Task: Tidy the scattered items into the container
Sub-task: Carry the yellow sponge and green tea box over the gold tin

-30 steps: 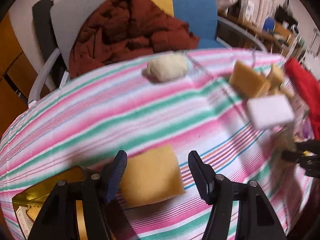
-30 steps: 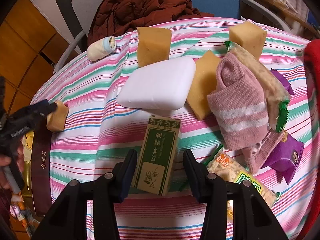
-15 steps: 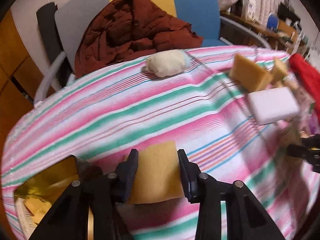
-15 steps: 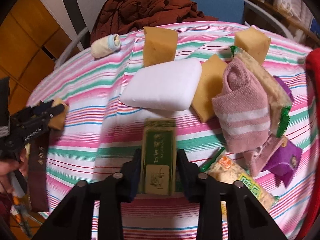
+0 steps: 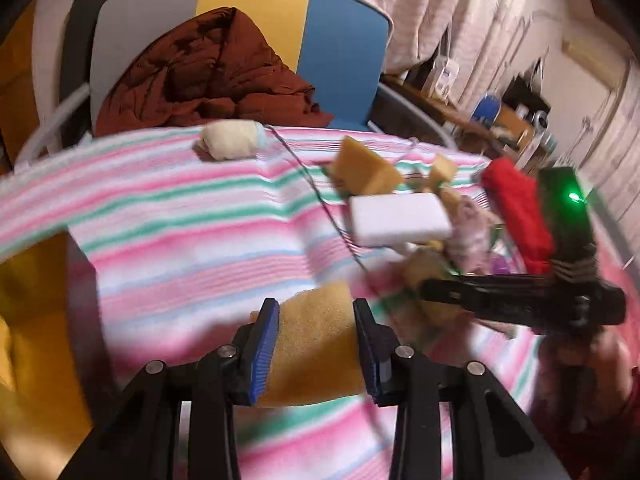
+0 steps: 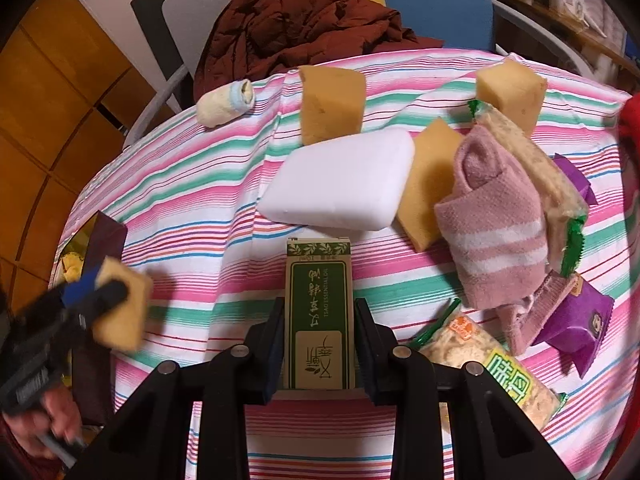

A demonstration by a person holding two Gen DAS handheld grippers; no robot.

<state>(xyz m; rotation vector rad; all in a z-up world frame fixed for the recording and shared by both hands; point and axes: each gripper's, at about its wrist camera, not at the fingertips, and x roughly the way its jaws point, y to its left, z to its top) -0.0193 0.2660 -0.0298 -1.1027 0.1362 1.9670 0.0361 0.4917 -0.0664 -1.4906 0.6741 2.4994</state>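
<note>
Left gripper (image 5: 316, 344) clamped on a yellow sponge (image 5: 316, 344), blue pads pressed into its two side faces, sponge bulging forward past the fingertips. Lifted clear of the striped cloth on the desk (image 5: 180, 216) by the look of it, though blur makes contact hard to rule out. Container (image 5: 36, 320) — a gold-lined box, dark-walled — down at the desk's left edge, just left of this gripper and below it; in the right wrist view the same box (image 6: 106, 236) sits just behind the sponge-carrying gripper (image 6: 116, 304). Likely next: swing left, drop.

Right gripper (image 6: 318, 340) shut on a green essential-oil carton (image 6: 318, 312), jaws pinching its two long sides, long axis running straight ahead along the fingers, far end reaching toward the white foam block (image 6: 340, 180). Carton apparently resting on the cloth yet. Container well off to the left of it, across the desk, so the left hand much nearer the box; the carton's trip runs leftward past the left gripper's spot — worth letting the sponge go in first.

Further out: more yellow sponges (image 6: 332, 104), a pink striped sock (image 6: 492, 220), snack packets (image 6: 500, 364), a rolled cream sock (image 6: 226, 102) near the far edge. Beyond the desk, a chair with a rust-brown jacket (image 6: 304, 28).
</note>
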